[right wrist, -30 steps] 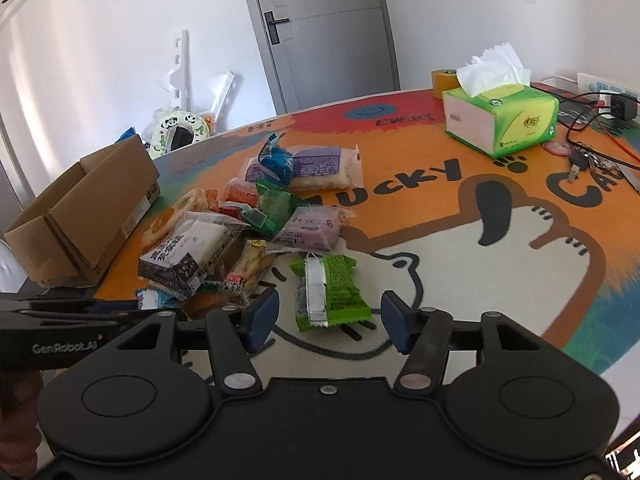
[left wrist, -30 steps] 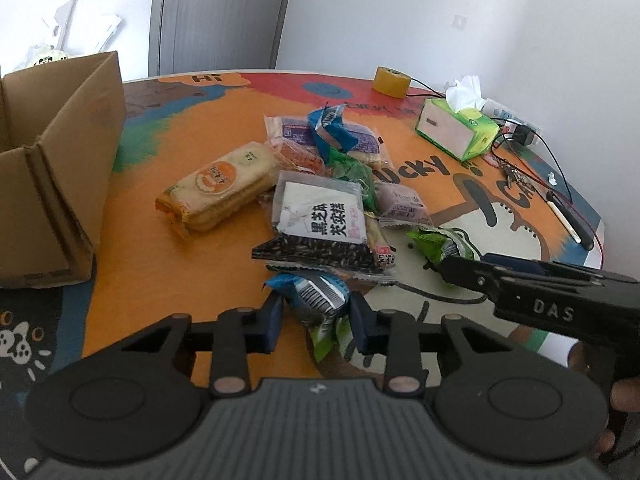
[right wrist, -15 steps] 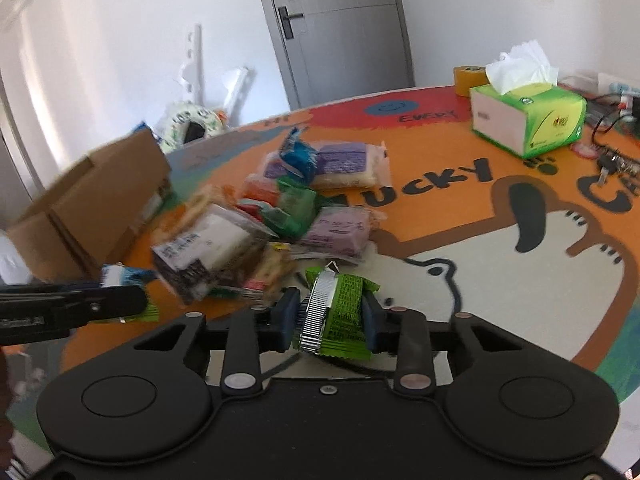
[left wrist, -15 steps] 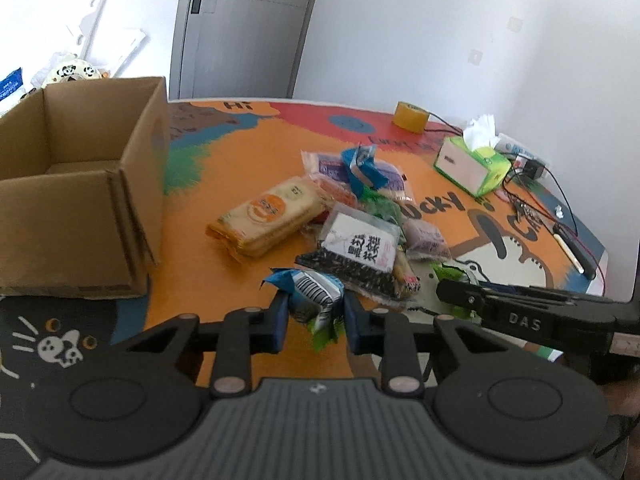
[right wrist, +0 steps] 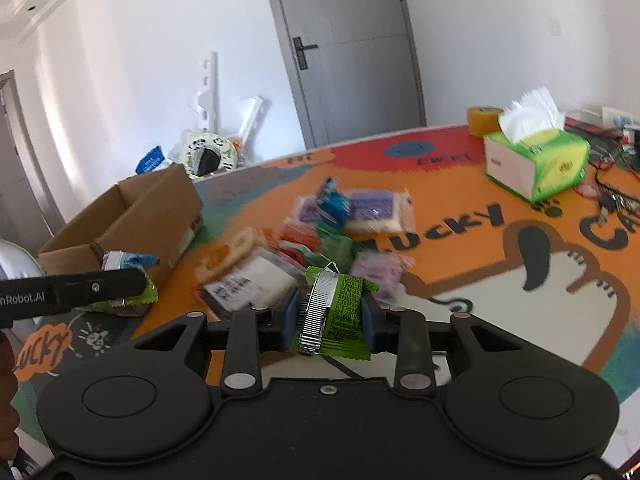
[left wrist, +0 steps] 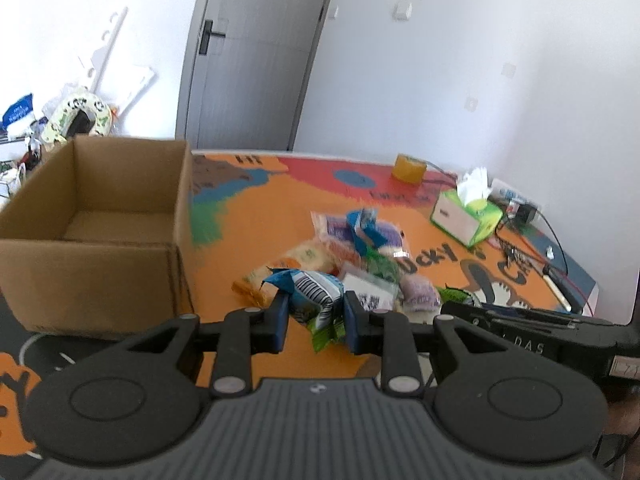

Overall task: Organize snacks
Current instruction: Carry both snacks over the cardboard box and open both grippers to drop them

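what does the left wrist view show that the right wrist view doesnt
Only the left wrist view shows the bare inside of the cardboard box and the blue snack pack pinched in the left gripper, jaws shut on it.

Only the right wrist view shows the green snack bar pinched in the right gripper, and the keys beside the tissue box.

Both show the box, the snack pile, the tissue box, the yellow tape roll and the grey door.
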The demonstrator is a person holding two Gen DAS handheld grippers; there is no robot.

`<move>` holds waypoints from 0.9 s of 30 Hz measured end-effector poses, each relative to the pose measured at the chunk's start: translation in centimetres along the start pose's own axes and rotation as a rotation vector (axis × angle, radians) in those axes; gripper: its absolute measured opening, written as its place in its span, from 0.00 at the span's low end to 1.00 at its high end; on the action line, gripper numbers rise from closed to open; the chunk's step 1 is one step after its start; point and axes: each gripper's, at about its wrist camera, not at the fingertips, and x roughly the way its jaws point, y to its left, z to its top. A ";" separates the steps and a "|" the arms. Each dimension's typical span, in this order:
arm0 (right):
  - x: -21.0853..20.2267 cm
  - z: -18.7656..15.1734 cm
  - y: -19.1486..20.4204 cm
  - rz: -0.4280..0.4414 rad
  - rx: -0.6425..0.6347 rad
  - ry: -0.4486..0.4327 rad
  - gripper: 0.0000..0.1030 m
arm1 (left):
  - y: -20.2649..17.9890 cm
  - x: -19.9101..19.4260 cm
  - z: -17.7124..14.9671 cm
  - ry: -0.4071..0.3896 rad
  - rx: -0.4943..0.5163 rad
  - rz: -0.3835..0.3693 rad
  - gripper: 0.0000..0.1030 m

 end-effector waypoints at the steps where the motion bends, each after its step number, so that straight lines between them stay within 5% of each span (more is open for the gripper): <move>1: 0.0 0.2 0.3 0.007 -0.005 -0.006 0.31 | 0.1 -0.3 0.2 -0.012 -0.001 0.002 0.26; 14: -0.2 3.0 5.1 0.082 -0.078 -0.073 0.31 | 2.4 -4.0 3.1 -0.155 -0.030 0.032 0.26; 27: 1.9 5.1 8.9 0.172 -0.119 -0.085 0.31 | 6.6 -3.7 4.8 -0.202 -0.084 0.134 0.26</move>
